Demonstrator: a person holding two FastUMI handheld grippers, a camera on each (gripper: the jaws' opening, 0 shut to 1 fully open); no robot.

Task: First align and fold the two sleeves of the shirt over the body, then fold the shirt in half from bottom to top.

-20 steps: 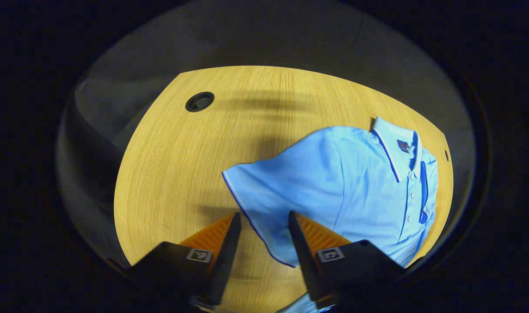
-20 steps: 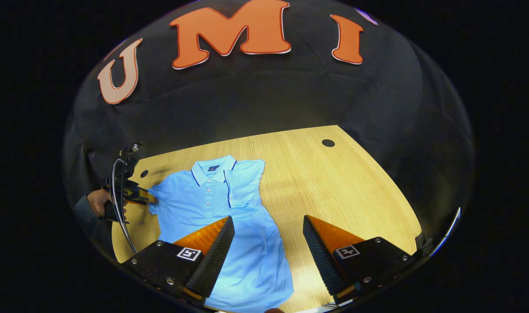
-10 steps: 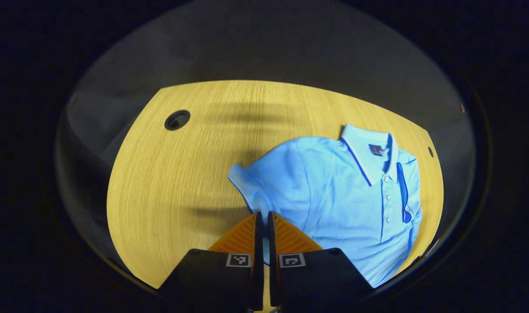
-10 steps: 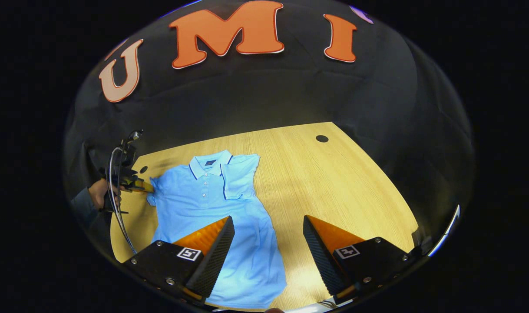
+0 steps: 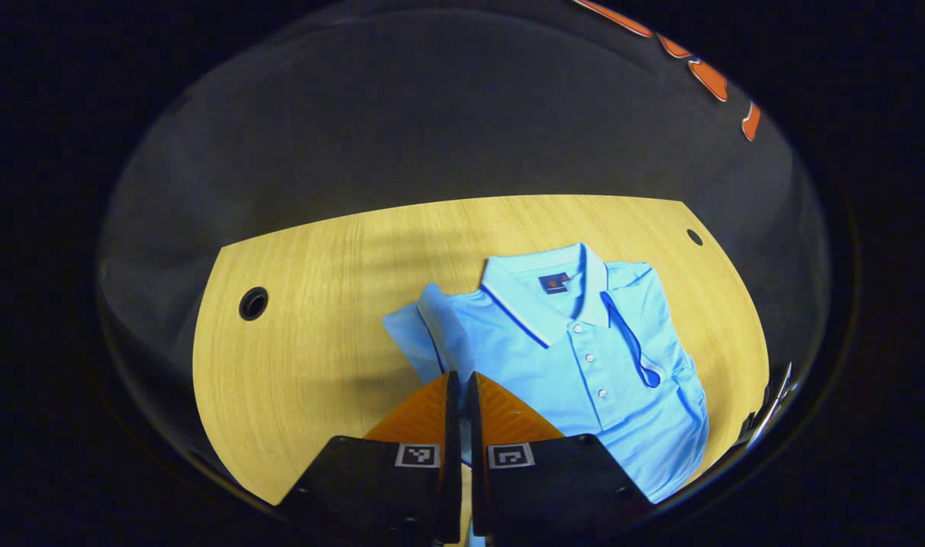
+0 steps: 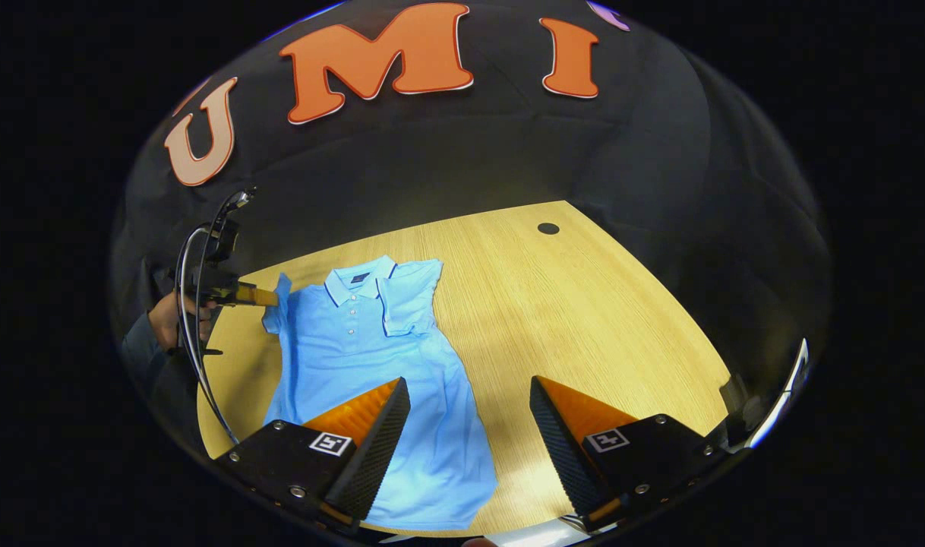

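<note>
**A:** What fills the scene, biggest thing first?

**B:** A wooden table (image 6: 584,304) with round cable holes. A light blue polo shirt (image 6: 364,357) lies flat on its left part, collar toward the far wall, hem toward the right gripper's camera. One sleeve (image 6: 405,304) is already folded across the chest.

**A:** And the other sleeve?

**B:** The left sleeve (image 5: 424,334) is lifted off the table. The left gripper (image 5: 458,387) has its fingers pressed together, pinching that sleeve's edge. In the right gripper view, a hand (image 6: 165,319) holds that gripper at the shirt's shoulder.

**A:** The right gripper?

**B:** The right gripper (image 6: 470,395) hangs above the shirt's lower edge, fingers spread wide, holding nothing
</note>
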